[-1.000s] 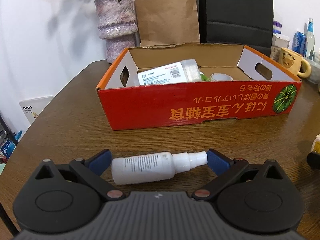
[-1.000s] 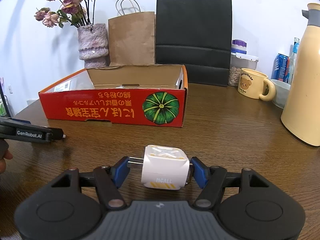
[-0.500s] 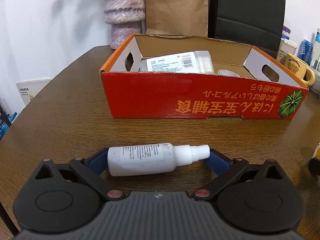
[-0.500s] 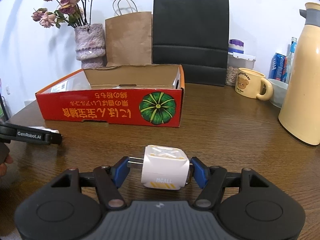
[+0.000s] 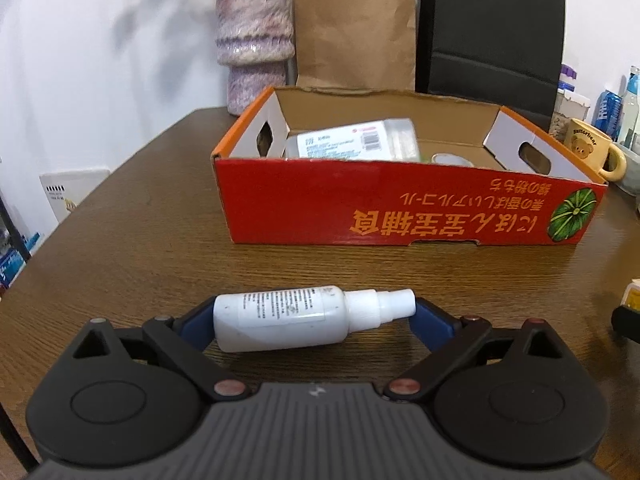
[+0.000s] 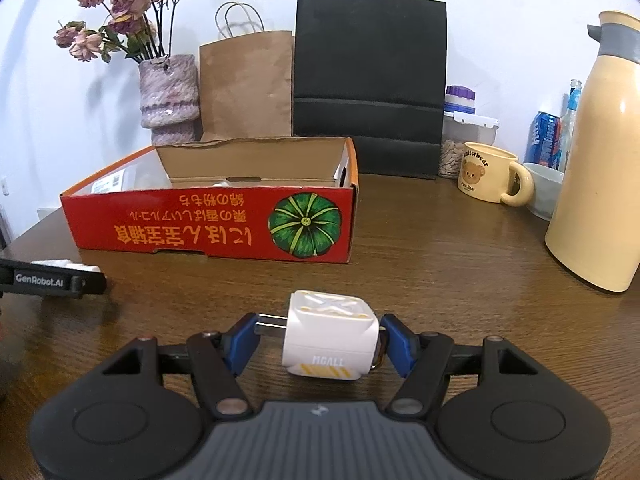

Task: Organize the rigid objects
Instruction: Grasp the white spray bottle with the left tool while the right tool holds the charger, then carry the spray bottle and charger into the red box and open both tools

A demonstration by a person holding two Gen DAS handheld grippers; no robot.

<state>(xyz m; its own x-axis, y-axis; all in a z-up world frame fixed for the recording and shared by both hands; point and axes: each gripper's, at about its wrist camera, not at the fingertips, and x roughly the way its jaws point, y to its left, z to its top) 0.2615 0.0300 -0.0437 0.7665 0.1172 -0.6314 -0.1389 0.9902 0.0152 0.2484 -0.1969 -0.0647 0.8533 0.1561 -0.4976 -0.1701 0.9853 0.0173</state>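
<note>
Now both hand-held grippers hold their loads short of the red cardboard box.

Crosswise between the blue pads of the left hand-held gripper (image 5: 314,320) lies a white plastic spray bottle (image 5: 280,322), clamped end to end, base at its left pad and nozzle cap at its right, above the brown wooden counter (image 5: 120,240). Ahead of it sits the open red cardboard box with a green pumpkin print (image 5: 400,212), holding a clear labelled bottle (image 5: 352,144) on its side. The right hand-held gripper (image 6: 318,340) is closed on a white cube-shaped plug adapter (image 6: 330,338), prongs against its left pad. Beyond it to the right stand a cream thermos jug (image 6: 604,160) and a yellow bear mug (image 6: 490,174); far left is the left hand-held gripper's black finger.
</note>
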